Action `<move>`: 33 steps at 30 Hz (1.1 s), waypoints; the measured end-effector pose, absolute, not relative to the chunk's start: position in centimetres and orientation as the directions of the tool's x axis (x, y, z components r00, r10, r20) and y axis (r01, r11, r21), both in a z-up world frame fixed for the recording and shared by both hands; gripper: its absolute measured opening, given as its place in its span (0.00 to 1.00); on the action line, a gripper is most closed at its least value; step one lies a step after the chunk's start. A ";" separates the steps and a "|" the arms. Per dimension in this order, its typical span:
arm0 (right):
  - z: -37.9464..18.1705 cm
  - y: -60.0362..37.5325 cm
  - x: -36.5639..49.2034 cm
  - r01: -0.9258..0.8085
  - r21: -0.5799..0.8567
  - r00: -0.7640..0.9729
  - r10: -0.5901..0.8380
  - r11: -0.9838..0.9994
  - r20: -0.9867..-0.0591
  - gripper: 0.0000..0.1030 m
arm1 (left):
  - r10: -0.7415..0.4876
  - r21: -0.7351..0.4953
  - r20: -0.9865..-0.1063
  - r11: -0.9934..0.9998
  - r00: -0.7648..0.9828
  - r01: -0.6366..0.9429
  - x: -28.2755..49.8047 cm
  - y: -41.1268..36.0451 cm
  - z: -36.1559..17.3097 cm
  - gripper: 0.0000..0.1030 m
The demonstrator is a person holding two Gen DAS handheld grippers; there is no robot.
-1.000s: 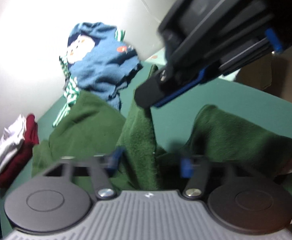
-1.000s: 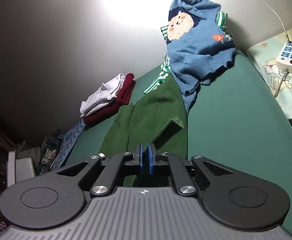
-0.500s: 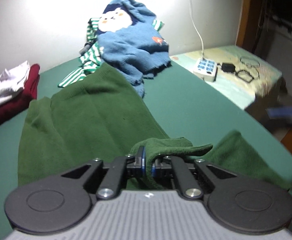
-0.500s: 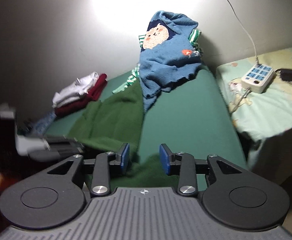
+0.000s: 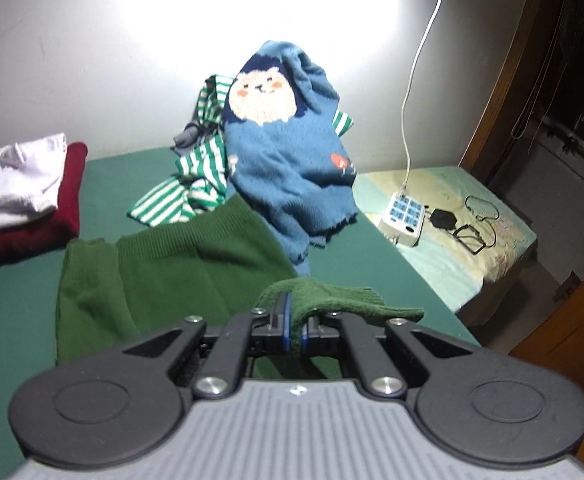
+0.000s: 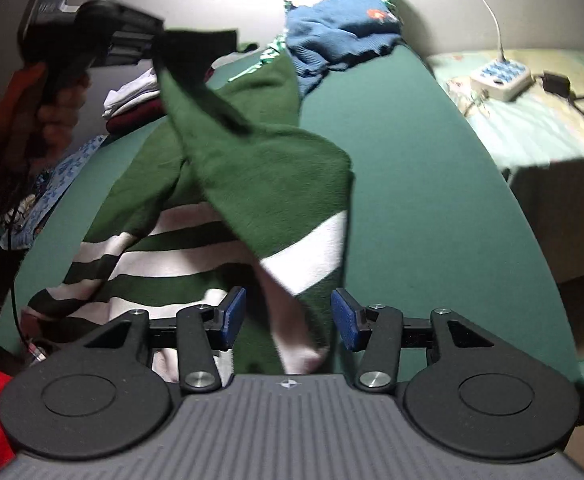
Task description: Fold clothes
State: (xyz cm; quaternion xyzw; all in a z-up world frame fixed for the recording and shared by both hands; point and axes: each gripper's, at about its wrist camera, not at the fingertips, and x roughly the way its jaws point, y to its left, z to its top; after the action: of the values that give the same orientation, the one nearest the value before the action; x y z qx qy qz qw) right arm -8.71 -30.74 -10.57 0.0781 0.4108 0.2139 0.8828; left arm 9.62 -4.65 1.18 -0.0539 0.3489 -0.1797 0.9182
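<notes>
Green sweater [image 6: 251, 168] hides its striped hem behind the opening, unclamped right gripper [image 6: 287, 318]; left gripper [image 5: 294, 326] clamps a sleeve; blue sweater [image 5: 292, 168] at twelve.

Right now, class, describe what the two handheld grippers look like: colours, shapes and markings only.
Both the left gripper and the right gripper share one design: a grey ribbed body with a small emblem, two round black discs at the sides, black angular linkage arms with silver screws, and blue pads lining the jaws. In the right wrist view the left gripper shows a black handle and a silvery block on top.
</notes>
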 end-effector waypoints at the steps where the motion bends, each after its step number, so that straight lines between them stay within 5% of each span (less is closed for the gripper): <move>1: -10.6 -30.0 -8.9 -0.314 0.279 0.586 0.417 0.907 -0.695 0.50 | -0.378 -0.236 -0.612 0.926 0.695 0.296 9.7 -4.1 1.6 0.02; 9: -10.9 -27.6 -9.5 -0.186 0.167 0.660 0.249 0.968 -0.709 0.47 | -0.424 -0.294 -0.554 0.905 0.716 0.308 10.0 -0.1 3.7 0.02; 13: -10.2 -25.8 -9.9 -0.222 0.129 0.681 0.248 0.967 -0.689 0.14 | -0.419 -0.285 -0.550 0.907 0.722 0.310 10.4 1.2 4.0 0.02; 19: -8.4 -21.5 -11.4 -0.339 -0.046 0.741 0.237 0.940 -0.628 0.13 | -0.414 -0.292 -0.516 0.908 0.750 0.300 11.3 3.4 5.6 0.01; 33: -8.0 -16.9 -11.1 -0.512 -0.022 0.658 0.376 0.858 -0.653 0.10 | -0.336 -0.303 -0.508 0.932 0.793 0.201 12.2 7.5 5.8 0.01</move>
State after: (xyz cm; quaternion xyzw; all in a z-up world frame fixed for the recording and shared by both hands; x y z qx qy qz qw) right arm -11.13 -16.87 -8.03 -0.1027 0.3330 0.2454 0.9046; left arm 12.17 7.52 5.83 -0.1176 0.2882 -0.1428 0.9395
